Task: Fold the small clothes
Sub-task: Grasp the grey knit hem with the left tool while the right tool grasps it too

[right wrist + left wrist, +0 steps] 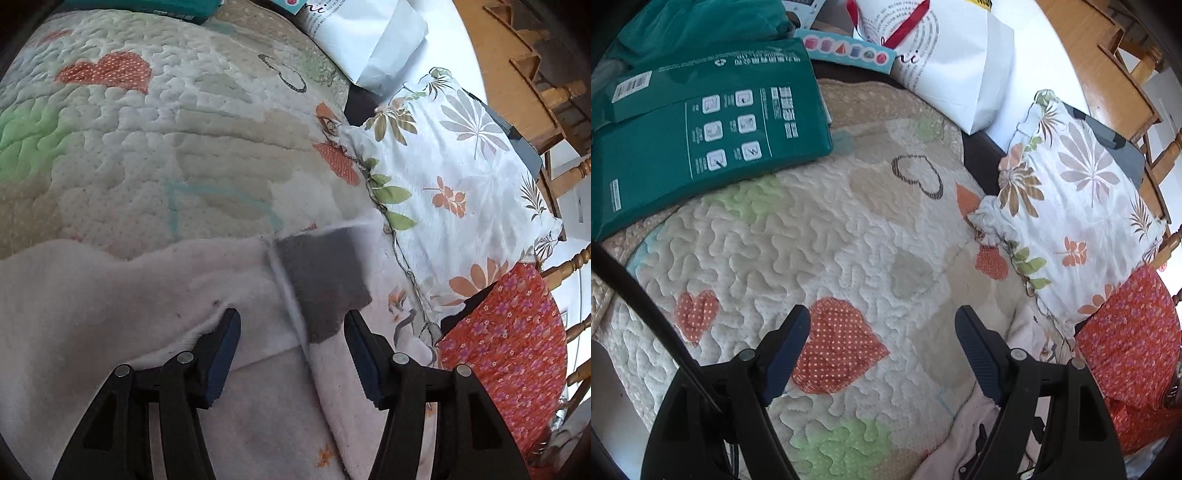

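A pale pink small garment (122, 291) with a grey patch (317, 273) lies on the heart-patterned quilt (155, 147). My right gripper (291, 325) is open just above it, its jaws either side of the garment's white seam. In the left wrist view, my left gripper (882, 321) is open and empty over the quilt (827, 229), above an orange heart patch. A corner of the pink garment (964, 439) shows at the bottom right, under the right finger.
A green package (694, 129) lies at the quilt's far left. A white paper bag (956, 66) stands at the back. A floral pillow (1075, 206) and an orange flowered cloth (1134, 350) lie on the right. Wooden chairs (561, 103) stand beyond.
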